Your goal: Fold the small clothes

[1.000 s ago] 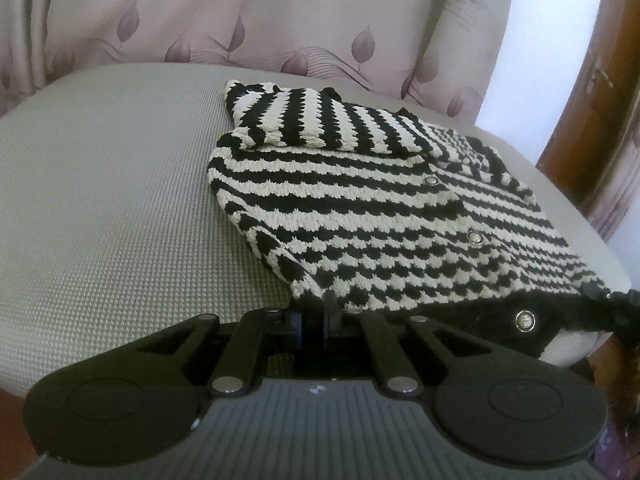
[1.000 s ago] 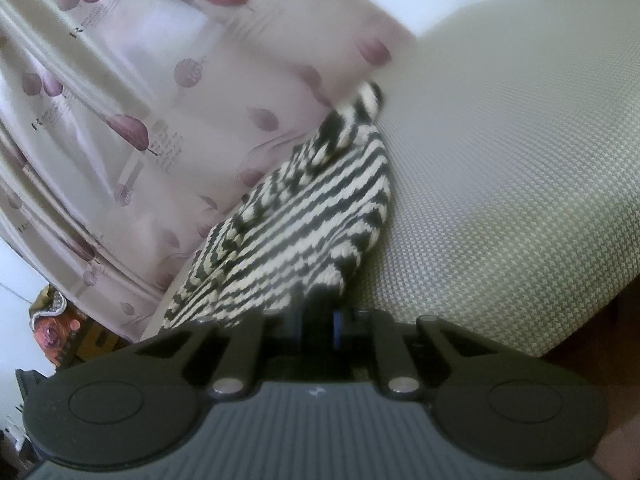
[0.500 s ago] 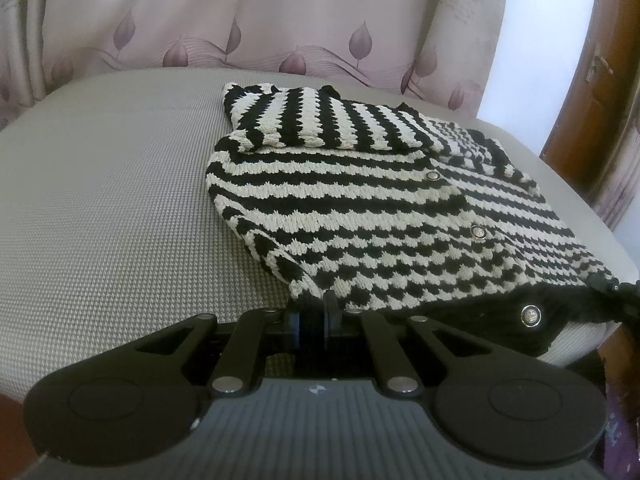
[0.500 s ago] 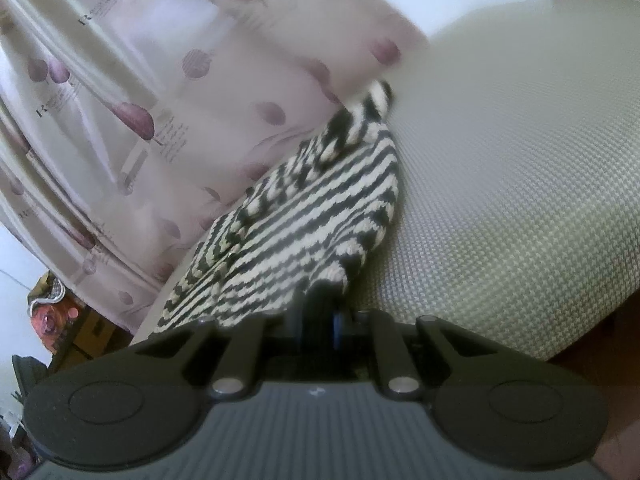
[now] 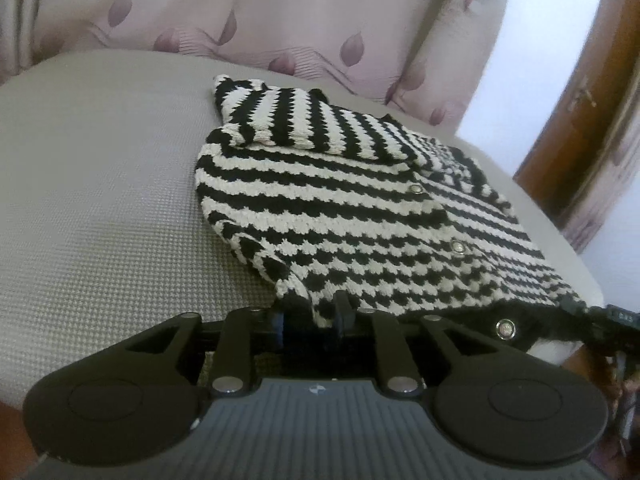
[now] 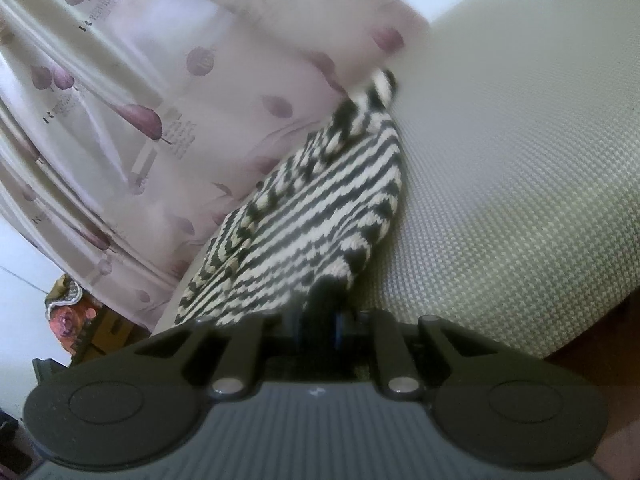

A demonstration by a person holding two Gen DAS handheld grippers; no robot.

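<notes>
A small black-and-cream striped knit cardigan [image 5: 360,216] with silver snap buttons lies on a grey woven cushion [image 5: 100,200], one sleeve folded across its far end. My left gripper [image 5: 312,314] is at the cardigan's near hem corner; its fingers stand a little apart with the corner between them. In the right wrist view the same cardigan [image 6: 312,216] lies along the cushion [image 6: 520,168]. My right gripper [image 6: 324,308] is shut on the other near corner of the hem.
A pink curtain with purple leaf print [image 5: 240,12] hangs behind the cushion and also shows in the right wrist view [image 6: 140,100]. A brown wooden door [image 5: 592,100] stands at the right. Bare cushion lies left of the cardigan. The cushion's near edge drops off.
My left gripper's fingers have parted slightly around the hem corner. Both grippers have shifted a little; the cardigan lies much as before. My right gripper stays clamped.
</notes>
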